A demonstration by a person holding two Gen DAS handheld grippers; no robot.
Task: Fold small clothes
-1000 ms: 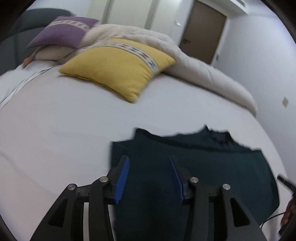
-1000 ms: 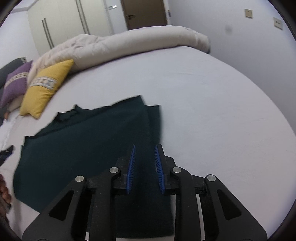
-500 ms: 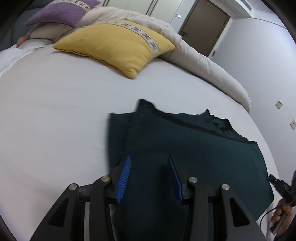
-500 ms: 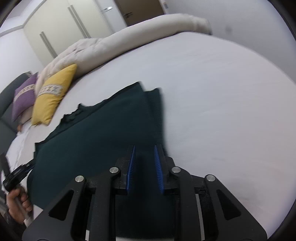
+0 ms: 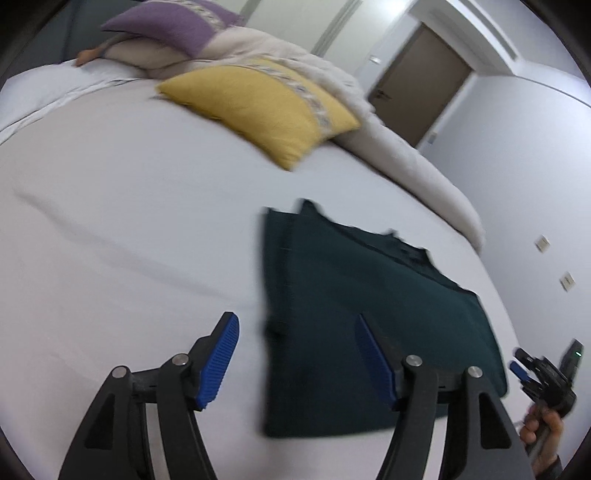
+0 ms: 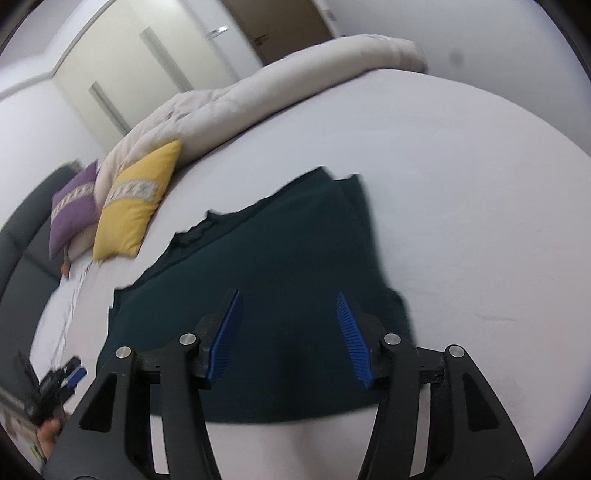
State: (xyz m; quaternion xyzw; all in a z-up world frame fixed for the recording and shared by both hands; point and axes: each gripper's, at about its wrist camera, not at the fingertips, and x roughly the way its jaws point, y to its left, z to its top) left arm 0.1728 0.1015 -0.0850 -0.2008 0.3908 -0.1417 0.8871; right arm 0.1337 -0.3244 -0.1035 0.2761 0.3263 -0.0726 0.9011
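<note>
A dark green garment (image 5: 369, 314) (image 6: 266, 280) lies flat on the white bed sheet (image 5: 129, 221) (image 6: 480, 203), with both side edges folded in over the body. My left gripper (image 5: 297, 358) hovers over its left folded edge. Its jaws are opening, one blue pad over the sheet and one over the cloth, and no cloth is pinched. My right gripper (image 6: 290, 338) hangs above the garment's near right part. Its jaws are opening too, with cloth below them and none held.
A yellow pillow (image 5: 266, 107) (image 6: 136, 206) and a purple pillow (image 5: 173, 26) (image 6: 72, 214) lie at the head of the bed beside a rolled beige duvet (image 5: 406, 162) (image 6: 258, 96). Each view shows the other hand's gripper (image 5: 543, 380) (image 6: 55, 384) at the frame edge.
Both grippers have widened from narrow gaps and let go of the cloth. The left one slid left toward the garment's edge. The folded side flaps now lie flat on the garment.
</note>
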